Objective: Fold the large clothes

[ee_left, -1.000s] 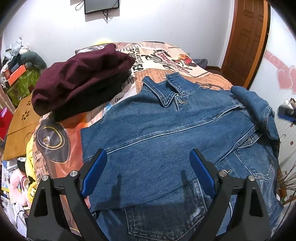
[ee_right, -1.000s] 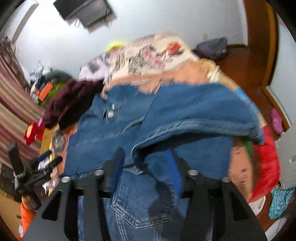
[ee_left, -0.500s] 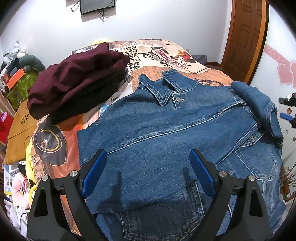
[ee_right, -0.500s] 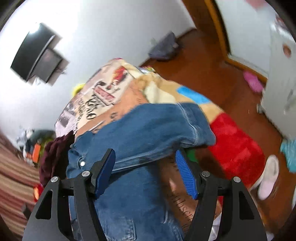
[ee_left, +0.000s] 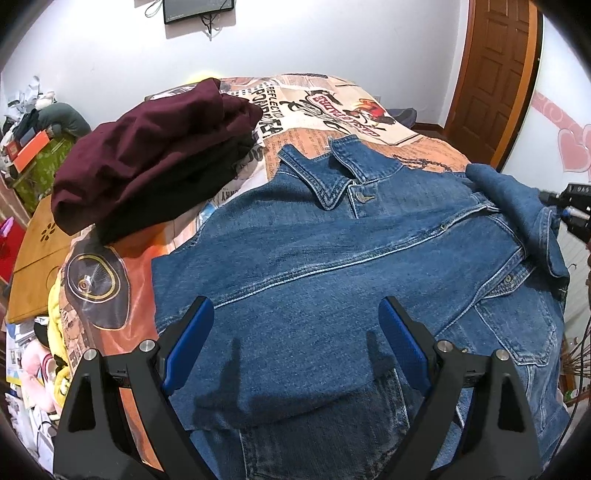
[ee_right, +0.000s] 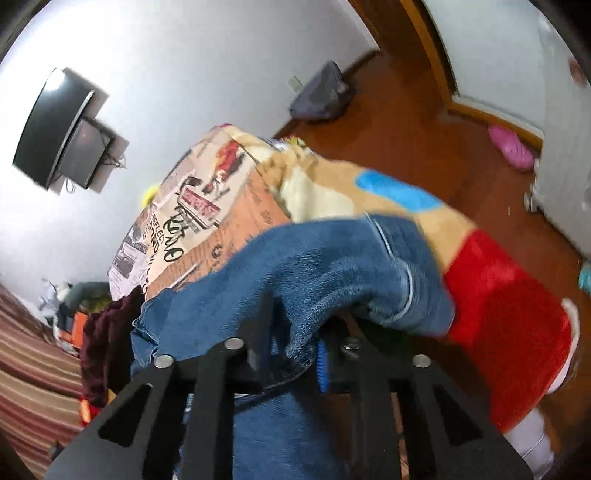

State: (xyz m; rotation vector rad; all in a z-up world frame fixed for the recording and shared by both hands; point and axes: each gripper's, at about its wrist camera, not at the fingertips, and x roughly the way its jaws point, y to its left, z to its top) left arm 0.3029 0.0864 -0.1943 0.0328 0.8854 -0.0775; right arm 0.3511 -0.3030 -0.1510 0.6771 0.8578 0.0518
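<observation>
A: Where is the denim jacket [ee_left: 332, 258] lying?

B: Spread across the middle of the left wrist view, on a bed cover [ee_left: 332, 107] printed with newspaper-style pictures. Its collar [ee_left: 332, 177] points to the top of the frame, and one sleeve [ee_left: 517, 206] lies folded over the body at the right edge.

A: What is the left gripper [ee_left: 295, 347] doing?

B: It hangs over the lower part of the jacket with its blue pads [ee_left: 188, 343] wide apart. Nothing sits between them; only the jacket lies below.

A: And the right gripper [ee_right: 295, 350]?

B: Its jaws have just been closing, and in the right wrist view they stand narrow with a fold of the sleeve [ee_right: 332, 273] pinched between them. The cloth bunches up above the jaws in the centre of that frame. The picture is blurred, so the exact spot of the grip is hard to tell.

A: Anything else on the bed?

B: A heap of maroon clothes [ee_left: 147, 155] over something black, in the upper left of the left wrist view, just beside the jacket's shoulder. A red and tan blanket [ee_right: 498, 314] shows at the right of the right wrist view, and a dark screen [ee_left: 199, 9] hangs on the wall at the top.
</observation>
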